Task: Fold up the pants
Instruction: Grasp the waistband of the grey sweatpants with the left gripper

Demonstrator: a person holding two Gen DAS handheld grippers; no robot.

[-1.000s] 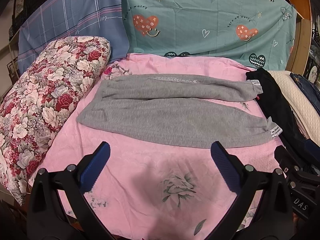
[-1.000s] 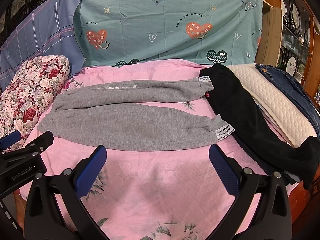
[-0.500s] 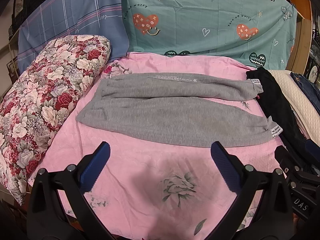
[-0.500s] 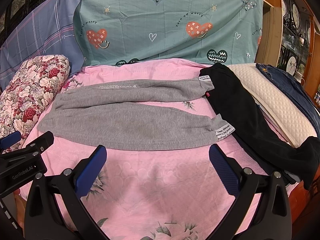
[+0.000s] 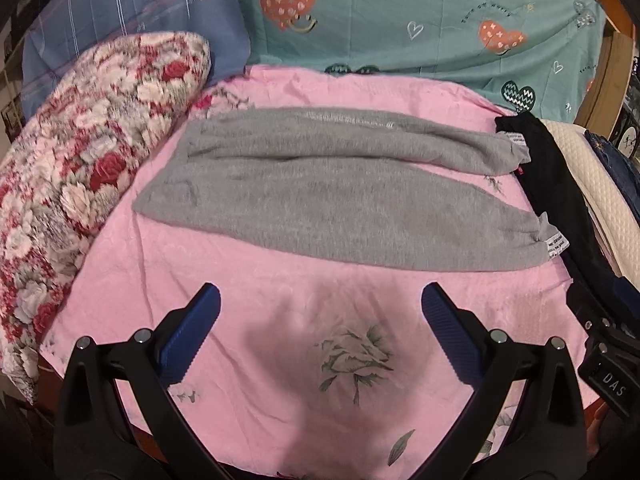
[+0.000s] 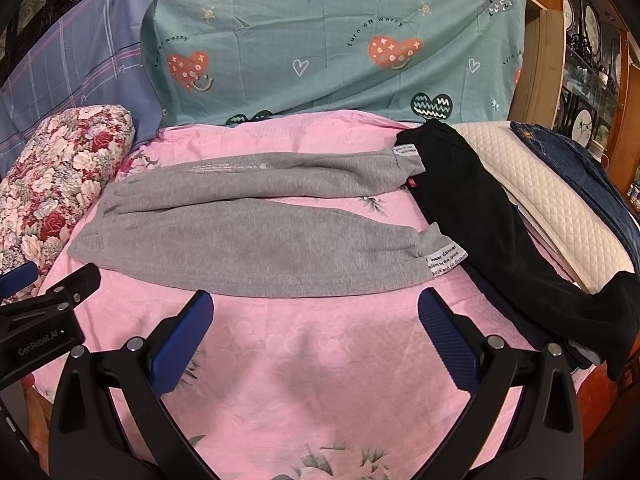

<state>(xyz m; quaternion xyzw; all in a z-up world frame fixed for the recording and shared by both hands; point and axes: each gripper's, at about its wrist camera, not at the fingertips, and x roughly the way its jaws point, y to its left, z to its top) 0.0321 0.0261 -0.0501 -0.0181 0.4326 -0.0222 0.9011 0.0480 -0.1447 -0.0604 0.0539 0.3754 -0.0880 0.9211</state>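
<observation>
Pants (image 6: pixel 248 236) lie flat on the pink bed (image 6: pixel 328 344), waistband at left by the floral pillow (image 6: pixel 52 184), 2 legs running right, cuffs splayed apart near the black garment (image 6: pixel 480 216). Spread out like this so a lengthwise fold can start, I'd guess; no fold made yet. Left hand-held gripper (image 5: pixel 320 312) hangs over bare sheet near the front edge, jaws wide apart, holding nothing. Right hand-held gripper (image 6: pixel 314 312) the same, jaws apart, tips just short of the near leg's hem. Likely staging: 1 for waistband, 1 for cuff.
</observation>
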